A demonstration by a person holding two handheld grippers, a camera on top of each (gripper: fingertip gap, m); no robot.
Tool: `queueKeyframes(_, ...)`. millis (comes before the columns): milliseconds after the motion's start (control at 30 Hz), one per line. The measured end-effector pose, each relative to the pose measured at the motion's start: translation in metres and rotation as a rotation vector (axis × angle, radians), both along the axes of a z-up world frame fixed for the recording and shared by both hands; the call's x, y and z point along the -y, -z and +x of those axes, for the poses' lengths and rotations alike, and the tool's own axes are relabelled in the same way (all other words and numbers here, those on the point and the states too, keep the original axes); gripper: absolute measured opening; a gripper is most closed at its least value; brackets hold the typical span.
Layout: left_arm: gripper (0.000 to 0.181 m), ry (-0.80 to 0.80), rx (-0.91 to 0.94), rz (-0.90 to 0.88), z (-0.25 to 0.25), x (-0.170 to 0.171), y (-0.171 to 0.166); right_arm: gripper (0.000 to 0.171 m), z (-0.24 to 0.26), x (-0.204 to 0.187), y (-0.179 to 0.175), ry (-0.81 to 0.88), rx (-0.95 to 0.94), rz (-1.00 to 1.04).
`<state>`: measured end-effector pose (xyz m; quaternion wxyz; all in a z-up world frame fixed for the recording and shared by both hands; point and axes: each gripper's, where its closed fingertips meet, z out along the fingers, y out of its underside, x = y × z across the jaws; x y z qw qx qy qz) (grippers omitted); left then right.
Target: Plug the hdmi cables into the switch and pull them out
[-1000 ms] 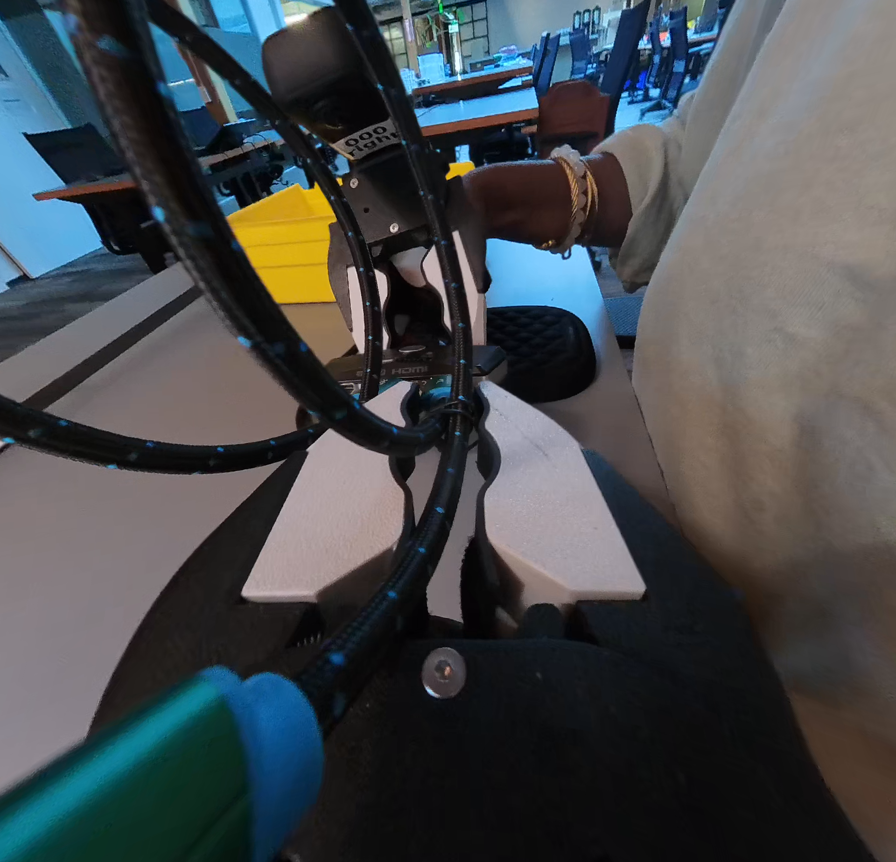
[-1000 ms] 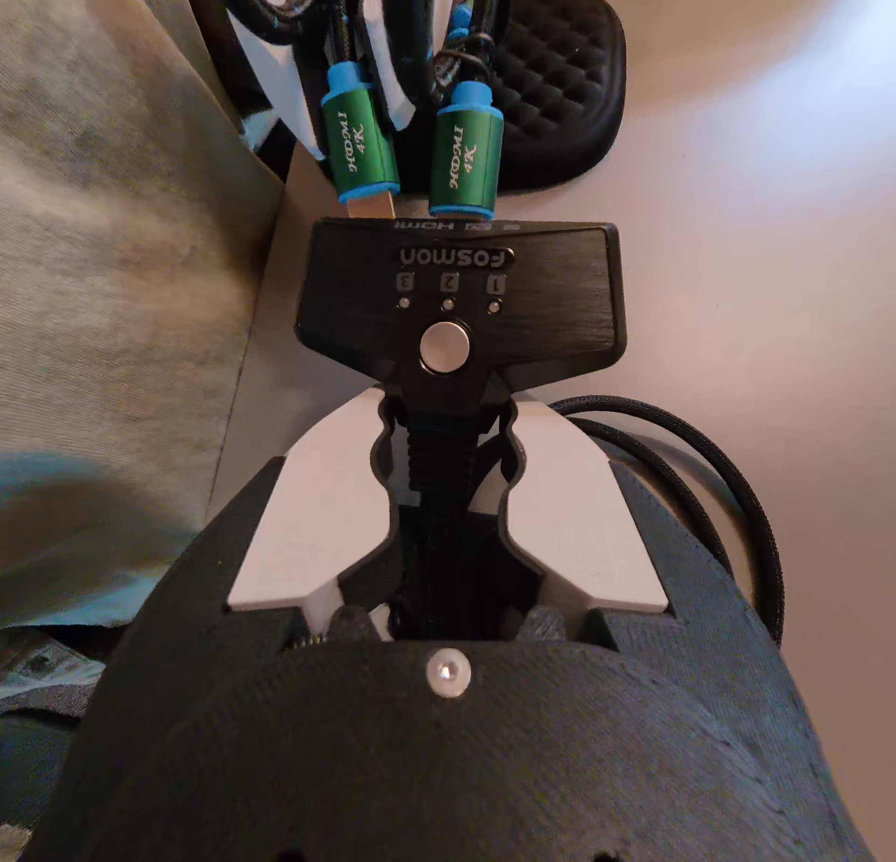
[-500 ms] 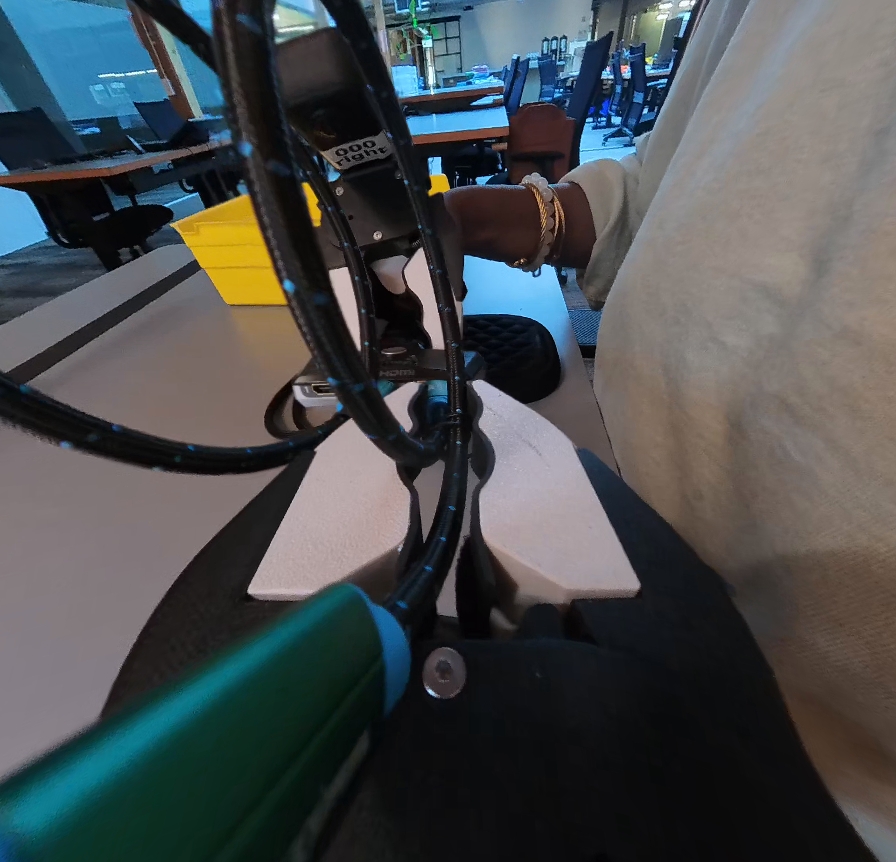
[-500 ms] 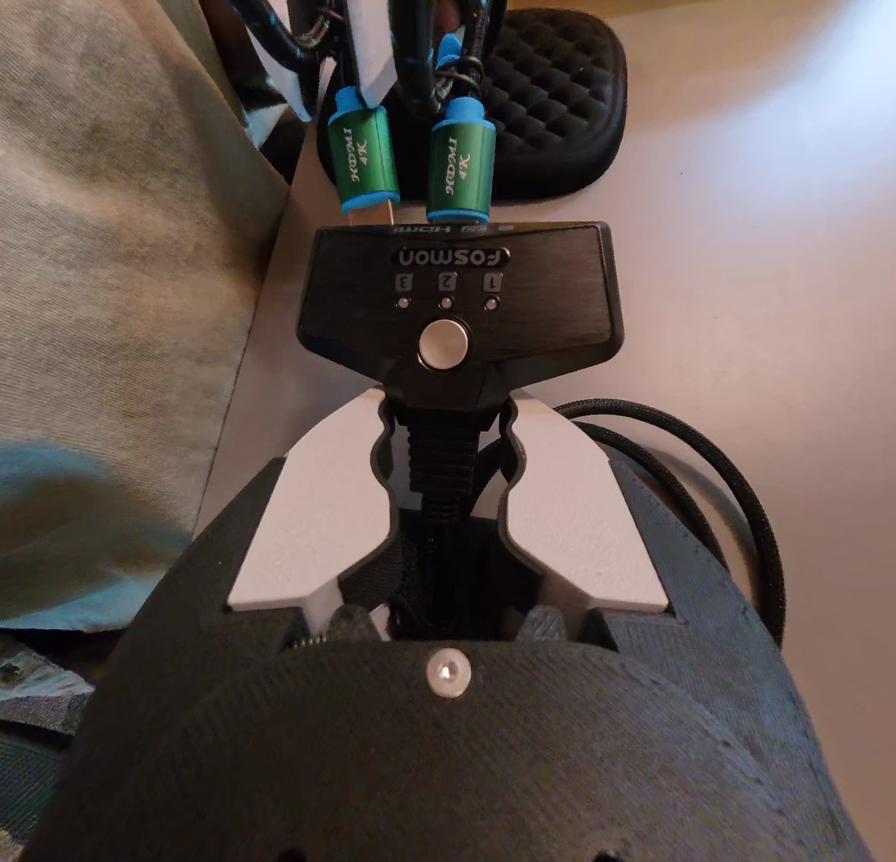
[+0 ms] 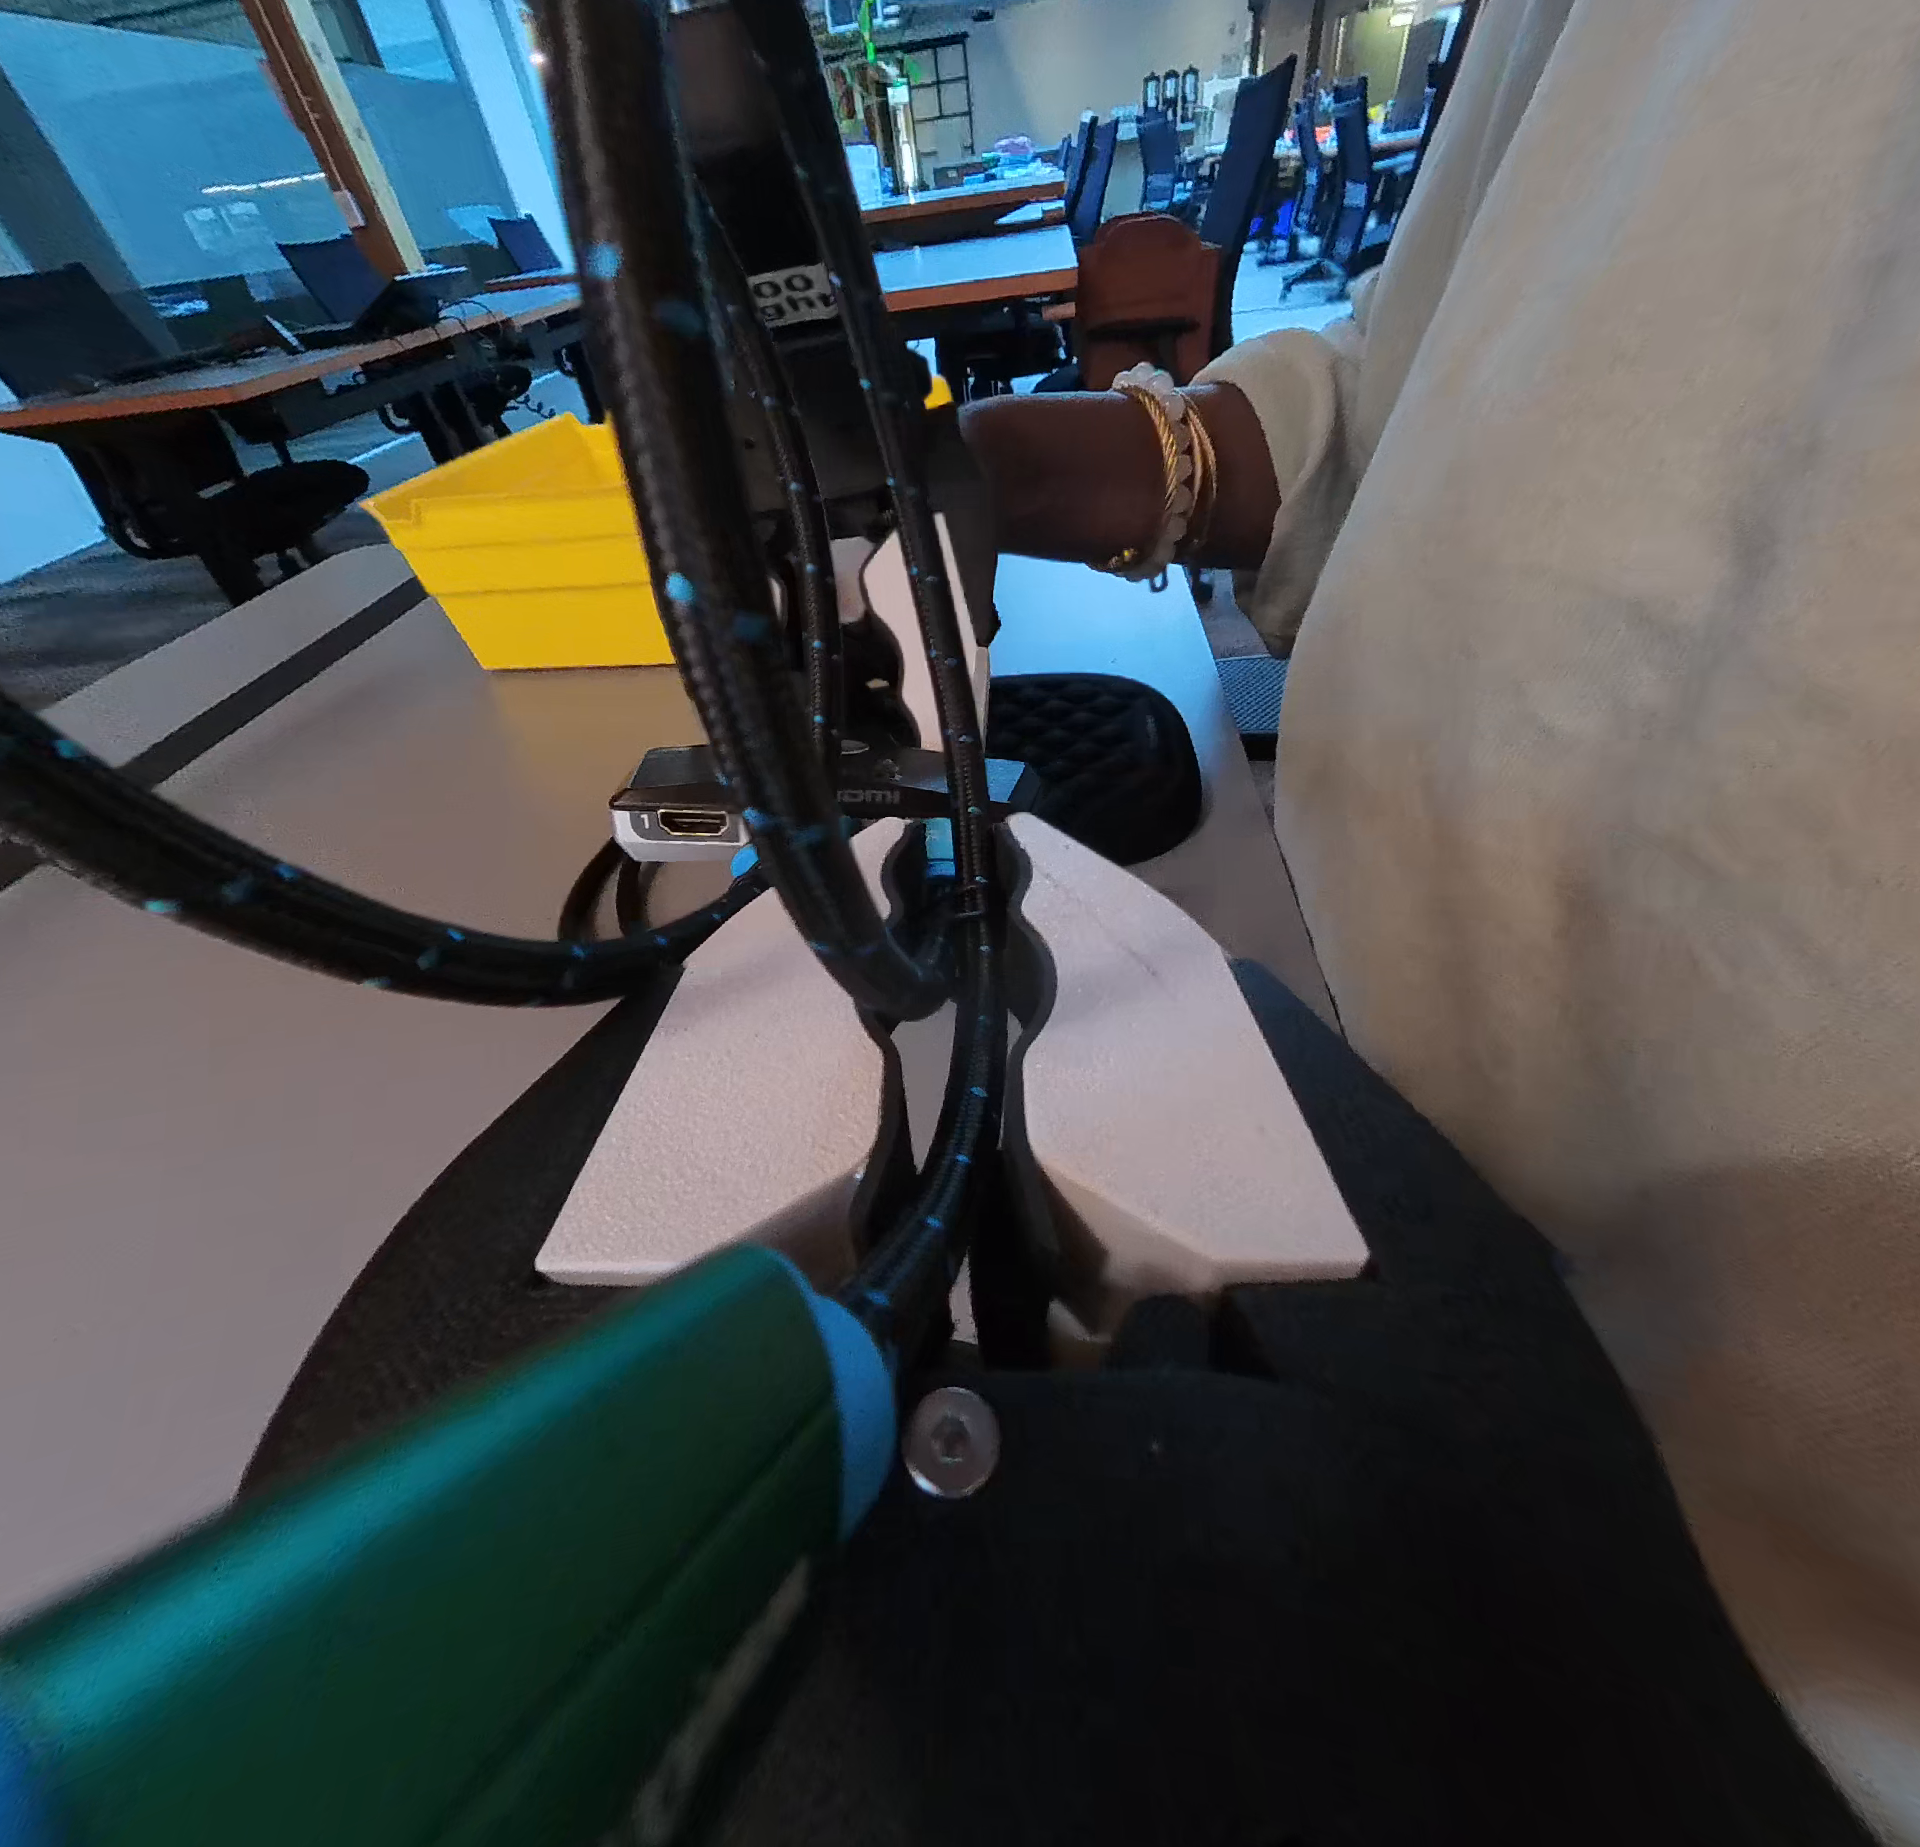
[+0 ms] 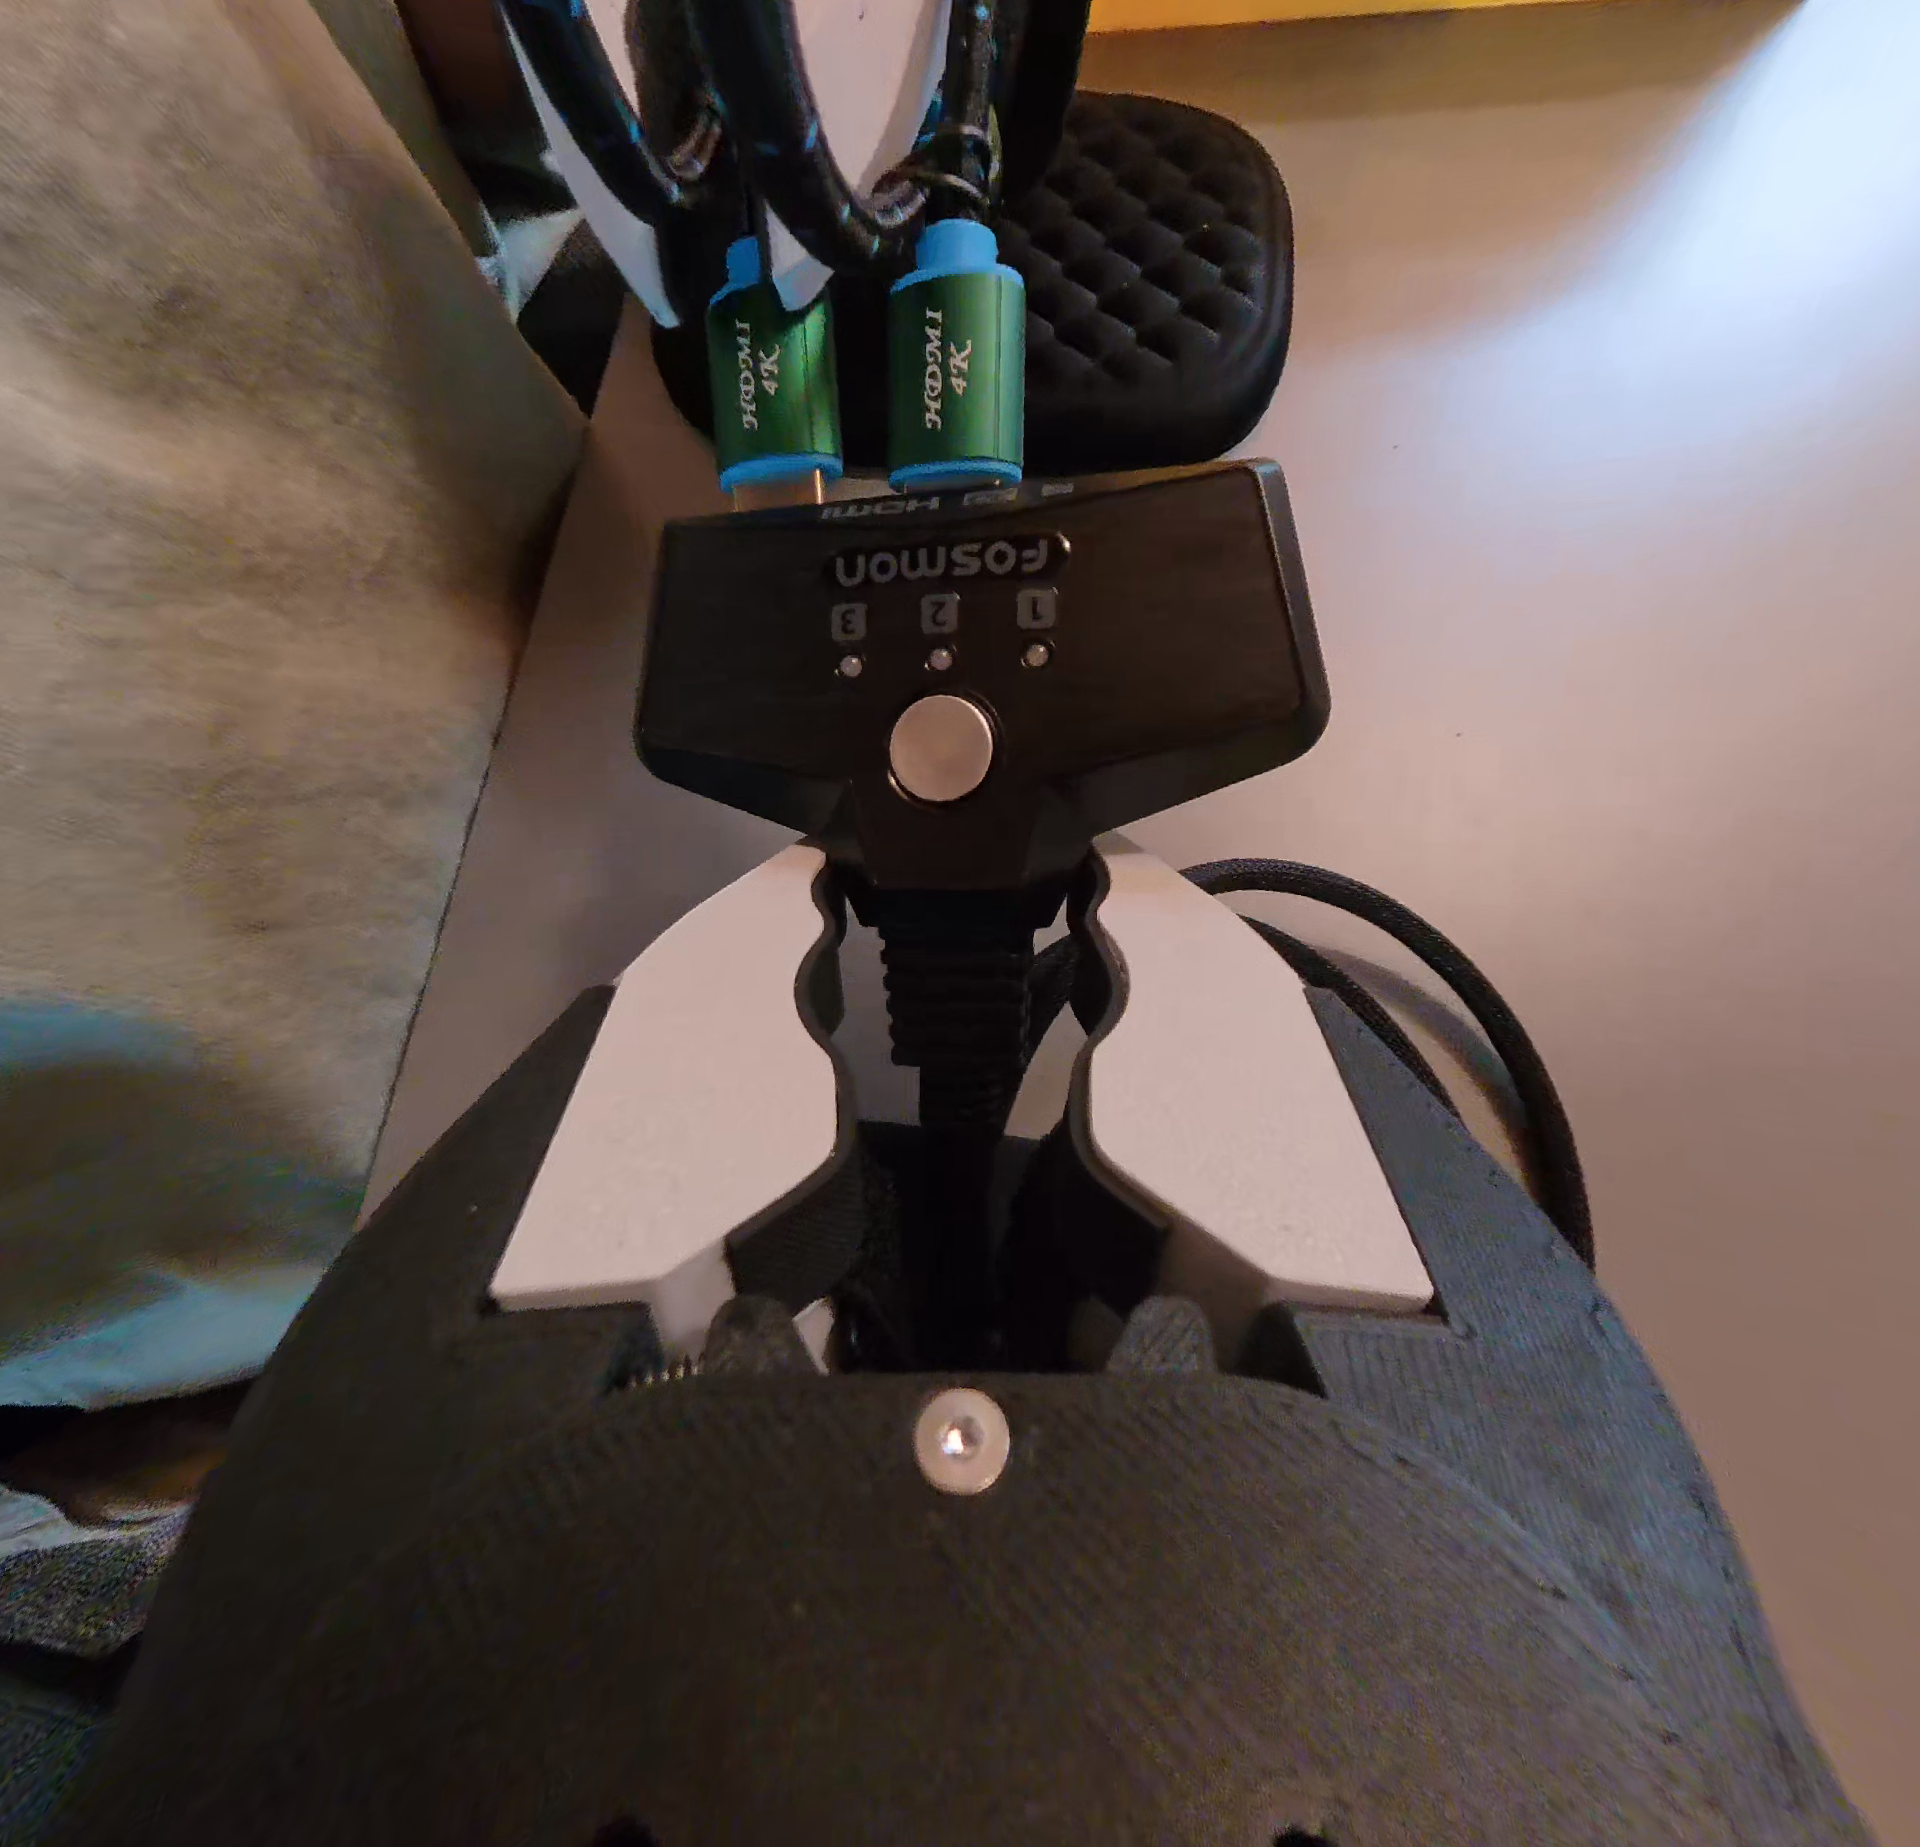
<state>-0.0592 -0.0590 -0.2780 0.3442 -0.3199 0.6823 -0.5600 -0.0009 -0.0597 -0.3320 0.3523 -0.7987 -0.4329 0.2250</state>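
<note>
Right wrist view, lower centre: right tool [image 6: 951, 867] clamped on the neck of the black HDMI switch [image 6: 977, 644] on the table [image 6: 1558, 550]. Above it, two green HDMI plugs [image 6: 956, 374]: one seated, the left showing bare metal. Only in the left wrist view: left tool [image 5: 951, 924] nearly closed on a braided cable [image 5: 961, 1091], an empty port [image 5: 691, 823], a yellow bin [image 5: 530, 550]. Plugs hidden there behind cable loops.

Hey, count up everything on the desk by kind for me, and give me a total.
Green plugs: 3
Switch: 1
Black quilted pad: 1
Yellow bin: 1
Grippers: 2, left gripper and right gripper
Total: 8
</note>
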Motion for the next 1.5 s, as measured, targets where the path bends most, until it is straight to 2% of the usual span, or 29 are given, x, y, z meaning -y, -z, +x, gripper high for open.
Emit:
queueKeyframes(300,0.012,-0.013,0.003,-0.028,0.01,-0.003,-0.001,0.042,-0.005,-0.008,0.015,0.033,-0.013,-0.029)
queueKeyframes(367,0.012,-0.026,0.006,-0.046,0.008,-0.01,-0.006,0.042,-0.01,-0.01,0.011,0.049,-0.113,-0.038)
queueKeyframes(400,0.013,-0.05,0.007,-0.044,0.009,-0.015,-0.007,0.042,-0.01,-0.012,0.007,0.064,-0.174,-0.043)
queueKeyframes(533,0.031,-0.022,0.044,-0.102,0.002,-0.011,-0.016,0.042,-0.01,-0.015,-0.002,0.057,-0.203,-0.015)
queueKeyframes(767,0.035,-0.013,0.039,-0.092,-0.008,-0.006,-0.017,0.041,-0.018,-0.013,-0.004,0.015,-0.205,-0.003)
queueKeyframes(833,0.037,-0.027,0.092,-0.151,-0.01,-0.009,-0.025,0.041,-0.018,-0.012,-0.005,0.01,-0.209,0.008)
queueKeyframes(900,0.038,-0.11,0.28,-0.275,-0.018,-0.03,-0.055,0.041,-0.015,-0.01,-0.007,0.014,-0.226,0.018)
queueKeyframes(967,0.038,-0.143,0.346,-0.287,-0.028,-0.039,-0.066,0.041,-0.014,-0.008,-0.012,0.016,-0.256,0.034)
queueKeyframes(1033,0.036,-0.168,0.304,-0.199,-0.027,-0.038,-0.056,0.041,-0.013,-0.007,-0.018,0.018,-0.267,0.06)
queueKeyframes(1267,0.024,-0.127,0.159,-0.053,-0.019,-0.024,-0.031,0.042,-0.015,-0.007,-0.013,0.008,-0.229,0.047)
queueKeyframes(1500,0.016,-0.051,0.035,-0.059,-0.02,-0.017,-0.02,0.042,-0.014,-0.006,-0.012,0.003,-0.194,0.047)
